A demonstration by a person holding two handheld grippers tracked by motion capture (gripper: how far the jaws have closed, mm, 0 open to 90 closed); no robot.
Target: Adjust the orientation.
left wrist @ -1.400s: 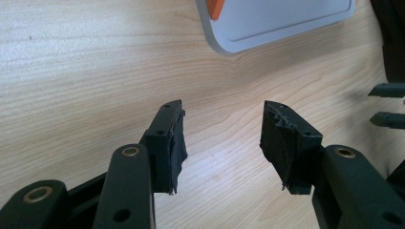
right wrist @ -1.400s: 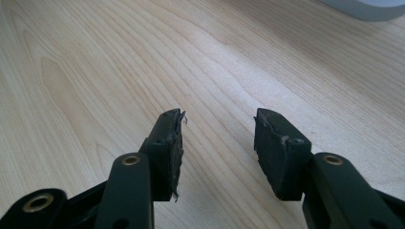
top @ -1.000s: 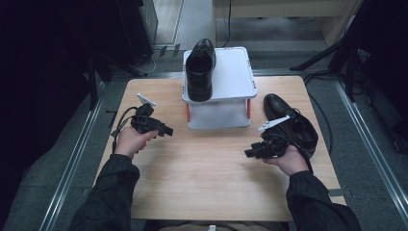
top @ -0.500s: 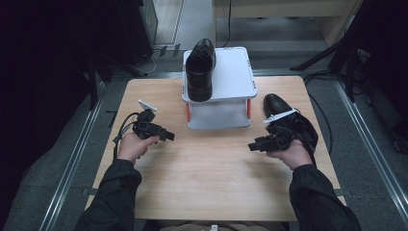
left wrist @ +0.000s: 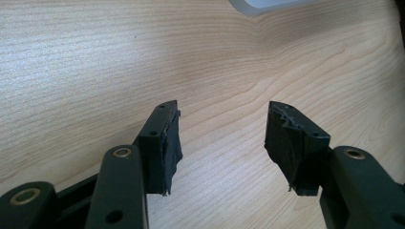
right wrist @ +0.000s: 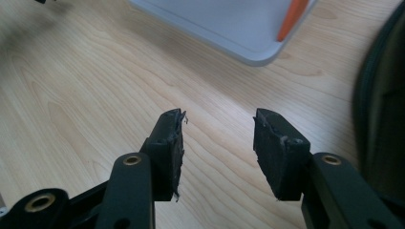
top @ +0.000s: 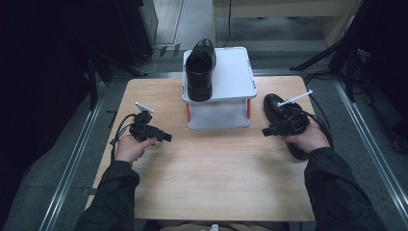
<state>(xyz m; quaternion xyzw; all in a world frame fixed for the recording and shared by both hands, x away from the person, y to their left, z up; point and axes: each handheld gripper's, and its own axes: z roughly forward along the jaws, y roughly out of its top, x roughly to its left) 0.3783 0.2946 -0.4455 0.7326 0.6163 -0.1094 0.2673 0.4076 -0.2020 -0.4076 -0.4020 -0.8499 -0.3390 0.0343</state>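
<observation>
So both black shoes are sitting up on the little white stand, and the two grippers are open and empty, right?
Not quite. One black dress shoe sits on the white stand; the other shoe lies on the wooden table beside the stand, under the right hand, as the high view shows. The rest holds: the left gripper and right gripper are both open and empty.

A rectangular table of pale, light-grained wood carries everything. At the middle of its far edge stands a small white two-tier plastic rack with orange posts. A glossy black leather dress shoe lies on the left half of the rack's top tier, toe towards the person. A second black leather shoe lies directly on the tabletop, just to the right of the rack.
</observation>
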